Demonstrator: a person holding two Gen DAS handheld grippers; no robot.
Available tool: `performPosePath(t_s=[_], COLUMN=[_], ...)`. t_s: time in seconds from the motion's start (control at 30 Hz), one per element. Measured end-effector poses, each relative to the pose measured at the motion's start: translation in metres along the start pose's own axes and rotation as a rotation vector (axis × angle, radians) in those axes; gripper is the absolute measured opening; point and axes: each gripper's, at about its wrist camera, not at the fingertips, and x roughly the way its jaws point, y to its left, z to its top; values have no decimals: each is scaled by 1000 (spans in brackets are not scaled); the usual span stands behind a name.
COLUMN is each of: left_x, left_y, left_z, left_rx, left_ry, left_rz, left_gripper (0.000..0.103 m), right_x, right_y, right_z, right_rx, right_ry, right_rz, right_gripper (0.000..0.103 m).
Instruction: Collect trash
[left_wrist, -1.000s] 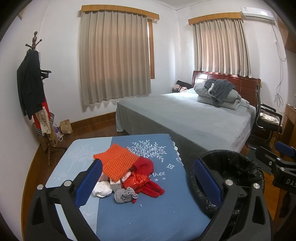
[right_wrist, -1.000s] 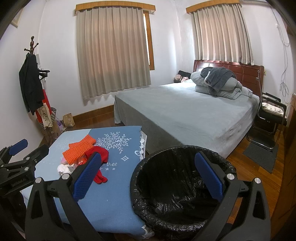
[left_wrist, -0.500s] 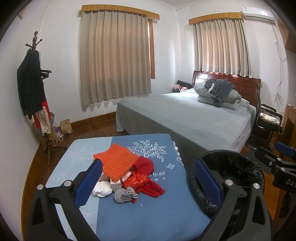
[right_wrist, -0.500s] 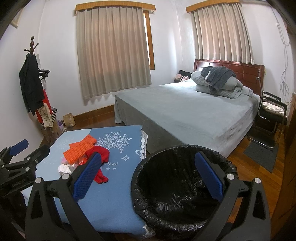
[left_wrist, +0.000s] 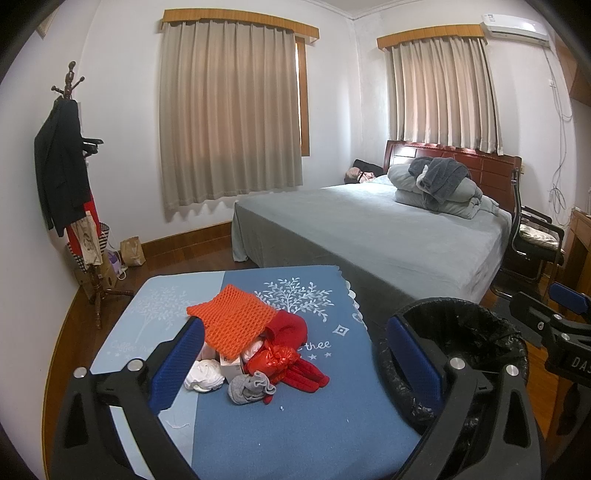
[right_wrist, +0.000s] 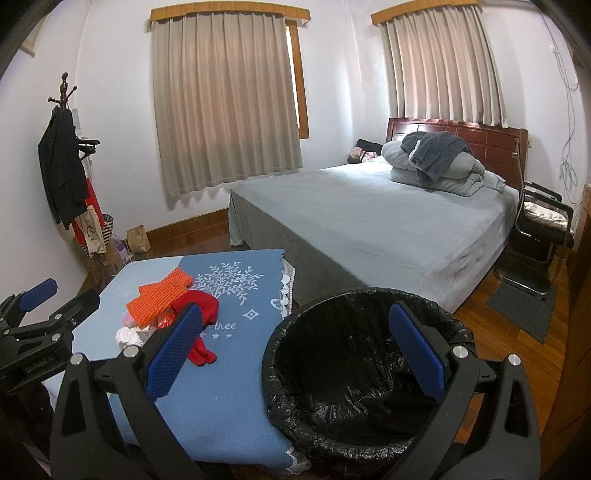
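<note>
Two grippers up and both spread wide, nothing between the blue pads of either one. Left gripper (left_wrist: 295, 363) hovers over the near end of the table (left_wrist: 314, 424), which wears a blue cloth with a white tree print, and the trash pile sits right in its sights: an orange net (left_wrist: 231, 321) draped on top, a red glove (left_wrist: 303, 374) sticking out toward the near edge, a crumpled red bag (left_wrist: 273, 360) beside it, a white wad (left_wrist: 203, 376) on the left and a grey wad (left_wrist: 249, 387) in front, with a small white box (left_wrist: 231, 365) tucked under the net. All of it touching, one heap, mid-table. Right gripper (right_wrist: 293, 352) hangs above the bin (right_wrist: 354, 376), which is lined with a black bag and stands hard against the table's right side, its rim about level with the tabletop. Inside the bin, only wrinkled black liner shows. From the right wrist view the pile lies well left of the bin, and the left gripper's frame shows at the far left edge. Behind, a grey bed (right_wrist: 388, 221) with folded bedding at the headboard, closed curtains (right_wrist: 225, 99), a coat rack (left_wrist: 66, 173) in the corner.
</note>
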Motion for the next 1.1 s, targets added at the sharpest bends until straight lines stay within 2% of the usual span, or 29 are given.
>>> performPosePath(t_s=[1.1], left_x=[0], left_y=[0], left_z=[0], left_rx=[-2], left_ry=[3], left_rz=[-1], left_gripper=[97], right_x=[1], right_y=[2], right_z=[-1], right_rx=[2], right_ry=[3], right_rz=[3], right_gripper=[98])
